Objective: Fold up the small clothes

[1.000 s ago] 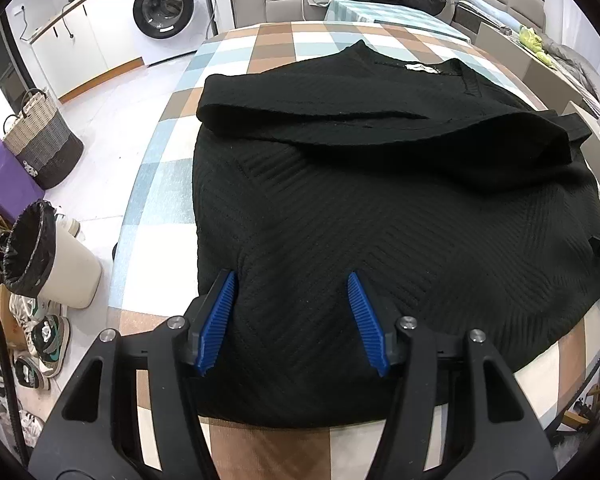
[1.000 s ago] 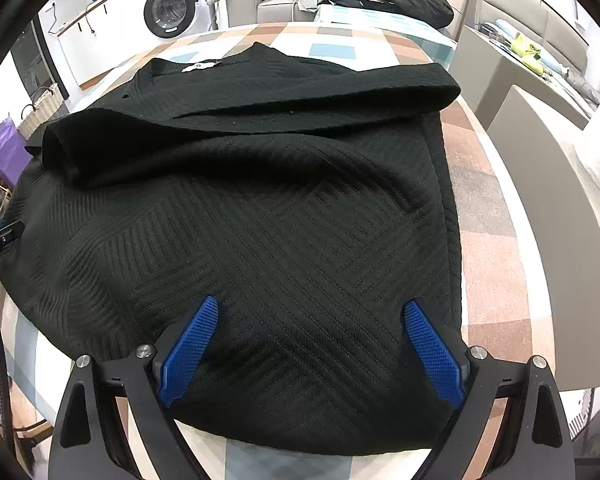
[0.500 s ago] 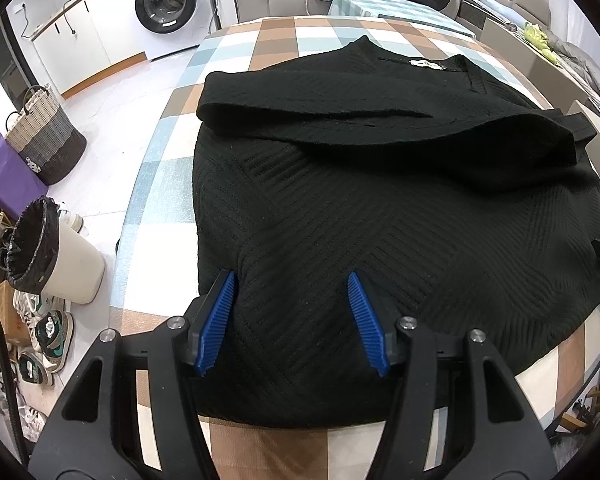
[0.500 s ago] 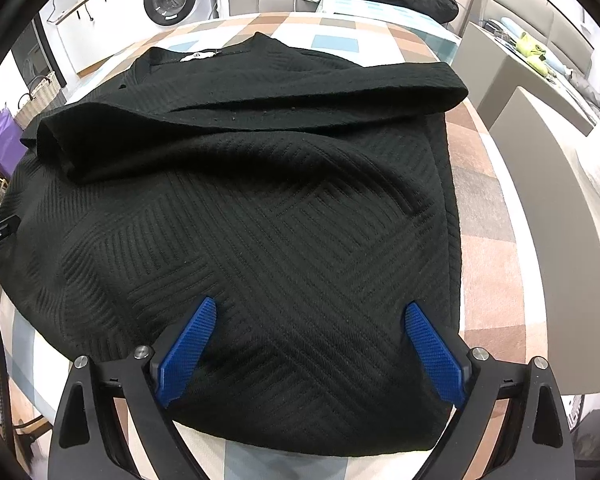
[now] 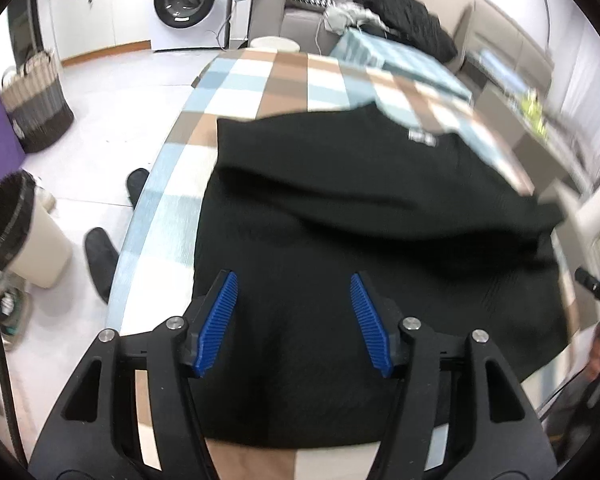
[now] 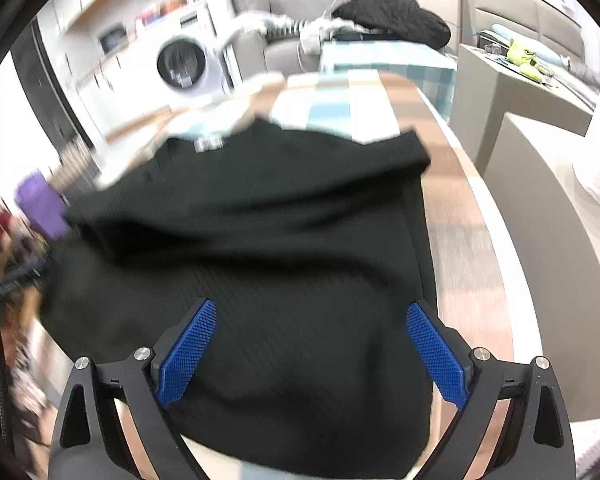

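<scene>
We find the checked tablecloth (image 5: 284, 80) covering the table, with the black knit sweater (image 5: 340, 208) spread flat on it, its sleeves folded across the upper body and its neck label (image 5: 422, 136) at the far end. The sweater's near hem lies directly beneath both grippers. The left gripper (image 5: 292, 316) is above the hem's left part, its jaws opening, the fabric below them but not pinched. The right gripper (image 6: 310, 354) stands over the hem's right part, blue pads (image 6: 436, 358) wide apart, gripping nothing. Both views are motion-blurred.
</scene>
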A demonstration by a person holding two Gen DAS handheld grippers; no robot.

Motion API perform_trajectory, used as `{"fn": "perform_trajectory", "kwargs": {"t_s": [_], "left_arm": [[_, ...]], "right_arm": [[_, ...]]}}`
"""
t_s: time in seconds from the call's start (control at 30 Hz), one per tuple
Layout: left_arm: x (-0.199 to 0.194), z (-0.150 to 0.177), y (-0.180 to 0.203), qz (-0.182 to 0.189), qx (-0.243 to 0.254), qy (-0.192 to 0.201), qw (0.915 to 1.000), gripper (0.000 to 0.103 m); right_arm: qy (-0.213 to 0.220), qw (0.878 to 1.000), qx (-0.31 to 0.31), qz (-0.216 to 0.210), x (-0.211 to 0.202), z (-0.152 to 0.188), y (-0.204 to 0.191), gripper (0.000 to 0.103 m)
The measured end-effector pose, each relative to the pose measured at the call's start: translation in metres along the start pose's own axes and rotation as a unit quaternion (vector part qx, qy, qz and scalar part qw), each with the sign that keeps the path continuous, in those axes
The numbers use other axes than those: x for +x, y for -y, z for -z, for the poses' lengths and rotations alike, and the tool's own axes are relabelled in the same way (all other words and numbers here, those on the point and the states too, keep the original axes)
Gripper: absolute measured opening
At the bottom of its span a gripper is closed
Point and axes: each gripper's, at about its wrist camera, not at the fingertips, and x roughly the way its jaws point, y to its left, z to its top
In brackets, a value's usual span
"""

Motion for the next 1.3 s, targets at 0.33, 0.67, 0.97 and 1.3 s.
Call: {"fn": "perform_trajectory", "kwargs": {"t_s": [0.33, 0.67, 0.97, 1.3], "left_arm": [[0.03, -0.047, -0.031, 0.001, -0.061, 0.012, 0.9981, 0.061], [0.07, -0.071, -0.043, 0.024, -0.076, 0.003, 0.9968, 0.06], [0.09, -0.089, -0.042, 0.037, -0.086, 0.008, 0.9956, 0.012], [0.067, -0.111, -0.04, 0.073, -0.088, 0.048, 0.9923, 0.005]], "right_arm": [[-0.001, 0.989, 0.101, -0.107, 0.034, -0.045, 0.024, 0.083], [-0.003, 0.981, 0.165, -0.1, 0.056, -0.054, 0.056, 0.083], [0.012, 0.973, 0.207, -0.099, 0.075, -0.07, 0.088, 0.07], [0.021, 0.958, 0.257, -0.125, 0.077, -0.094, 0.11, 0.008]]}}
